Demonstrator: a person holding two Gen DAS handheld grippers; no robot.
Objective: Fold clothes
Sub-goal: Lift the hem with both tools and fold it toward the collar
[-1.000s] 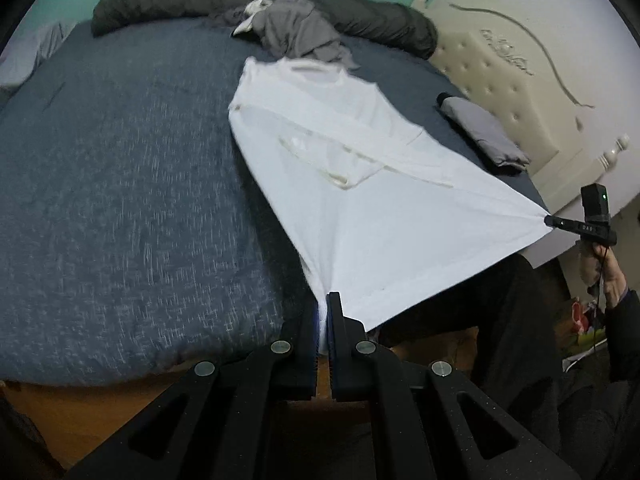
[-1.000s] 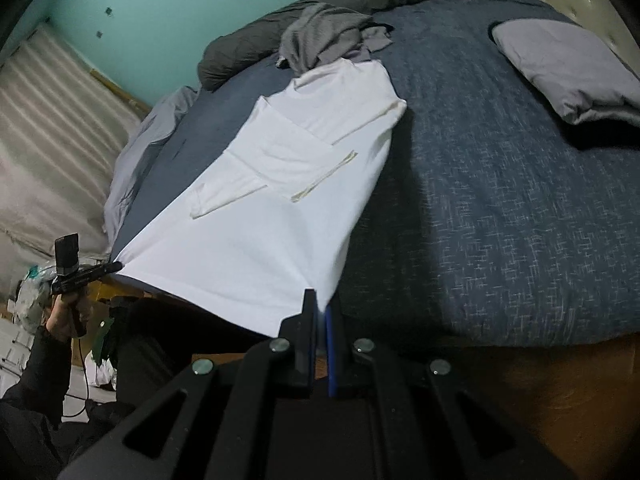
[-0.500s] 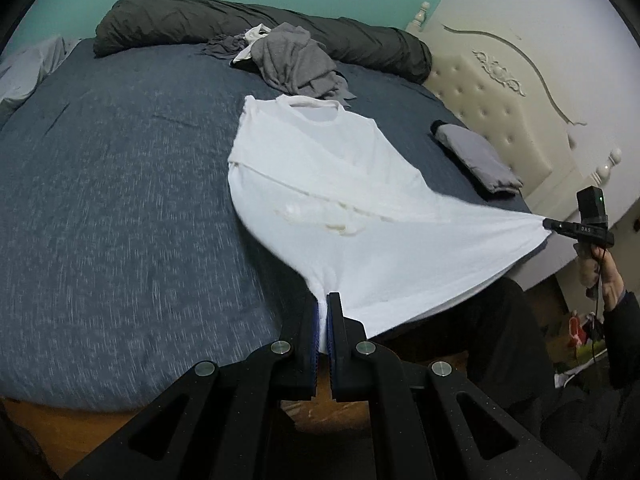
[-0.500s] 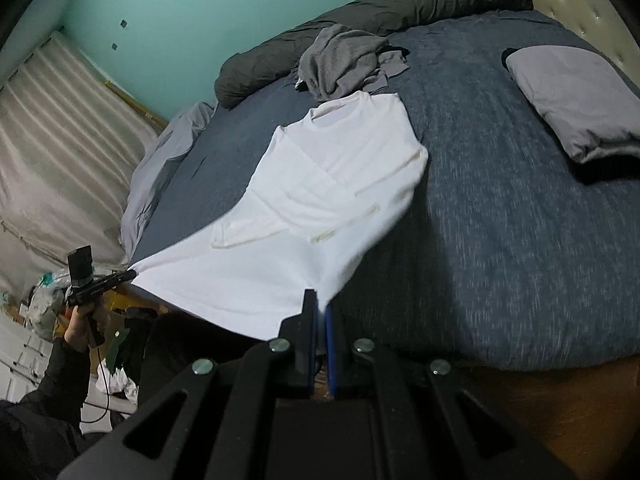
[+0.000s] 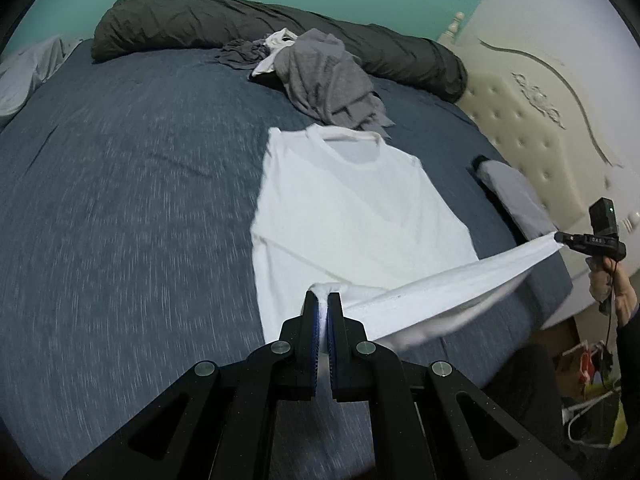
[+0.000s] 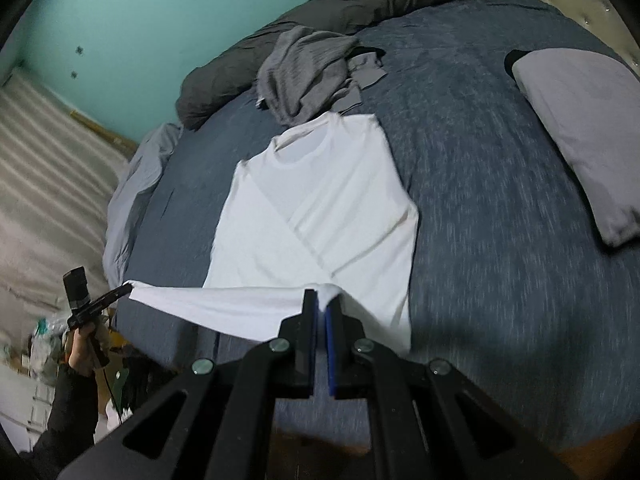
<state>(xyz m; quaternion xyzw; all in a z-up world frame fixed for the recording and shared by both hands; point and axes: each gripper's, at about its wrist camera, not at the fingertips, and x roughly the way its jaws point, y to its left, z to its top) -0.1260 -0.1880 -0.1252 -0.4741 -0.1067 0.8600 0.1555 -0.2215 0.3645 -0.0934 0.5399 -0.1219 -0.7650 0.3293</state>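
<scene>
A white T-shirt (image 5: 352, 216) lies on the blue bed (image 5: 120, 208), collar toward the far side, sleeves folded in; it also shows in the right wrist view (image 6: 320, 204). My left gripper (image 5: 323, 300) is shut on one corner of the hem. My right gripper (image 6: 322, 298) is shut on the other corner. The hem is lifted and stretched between them above the shirt's lower part. The right gripper shows in the left wrist view (image 5: 560, 237), and the left gripper in the right wrist view (image 6: 124, 290).
A heap of grey clothes (image 5: 324, 76) lies just beyond the collar. A dark rolled duvet (image 5: 260, 28) runs along the far edge. A folded grey garment (image 6: 580, 128) lies to the right near the tufted headboard (image 5: 540, 120). Clutter sits on the floor beside the bed.
Both grippers have lifted the hem and carried it forward over the bed toward the collar. The lower part of the shirt now doubles over the upper part.
</scene>
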